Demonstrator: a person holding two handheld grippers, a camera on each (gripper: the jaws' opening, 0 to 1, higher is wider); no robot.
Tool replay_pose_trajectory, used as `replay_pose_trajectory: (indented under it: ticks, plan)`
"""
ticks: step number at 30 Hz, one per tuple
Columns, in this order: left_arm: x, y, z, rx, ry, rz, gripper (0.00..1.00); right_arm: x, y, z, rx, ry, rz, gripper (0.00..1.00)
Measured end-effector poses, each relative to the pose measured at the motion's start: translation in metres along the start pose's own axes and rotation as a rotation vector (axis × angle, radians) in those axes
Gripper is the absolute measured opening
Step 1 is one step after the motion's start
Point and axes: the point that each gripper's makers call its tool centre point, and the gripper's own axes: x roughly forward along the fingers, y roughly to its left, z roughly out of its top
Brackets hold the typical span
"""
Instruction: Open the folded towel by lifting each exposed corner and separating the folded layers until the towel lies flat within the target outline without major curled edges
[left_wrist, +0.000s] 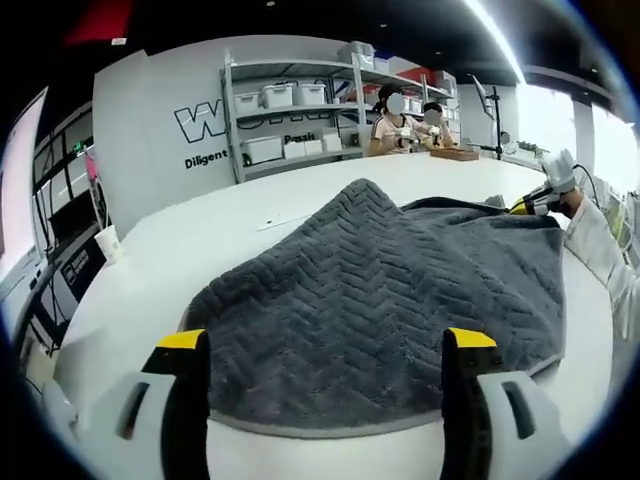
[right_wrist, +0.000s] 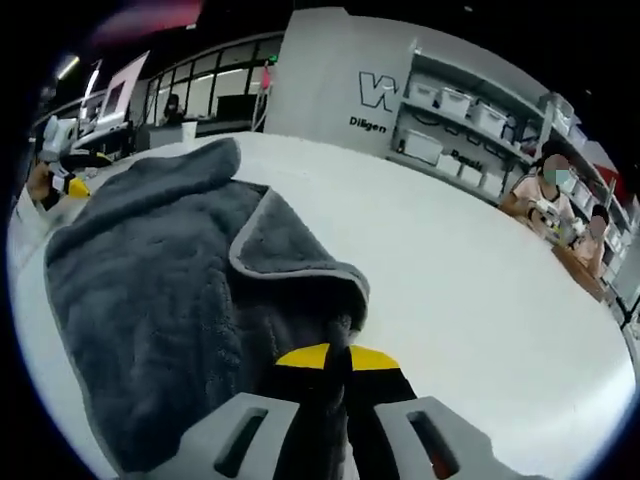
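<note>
A dark grey towel (left_wrist: 390, 290) with a zigzag weave lies on the white table (left_wrist: 200, 240), one layer folded into a peak at the far side. My left gripper (left_wrist: 325, 340) is open, its yellow-tipped jaws straddling the towel's near edge without pinching it. At the towel's far right corner, my right gripper (left_wrist: 545, 198) holds the cloth. In the right gripper view, the right gripper (right_wrist: 330, 358) is shut on a curled-over corner of the towel (right_wrist: 160, 290). The left gripper (right_wrist: 65, 175) shows small at the far left edge of the towel.
A paper cup (left_wrist: 107, 240) stands near the table's left edge. Two people (left_wrist: 395, 125) sit at the far side by a wooden box (left_wrist: 455, 153). Behind them are shelves (left_wrist: 290, 120) with white bins. Bare table (right_wrist: 470, 290) stretches right of the towel.
</note>
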Motion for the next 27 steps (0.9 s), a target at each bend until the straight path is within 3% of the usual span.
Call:
replay_pose_trajectory:
  ticks: [27]
  plan:
    - [-0.002, -0.005, 0.002, -0.005, -0.012, -0.014, 0.95, -0.013, 0.010, -0.005, -0.068, 0.014, -0.057, 0.00]
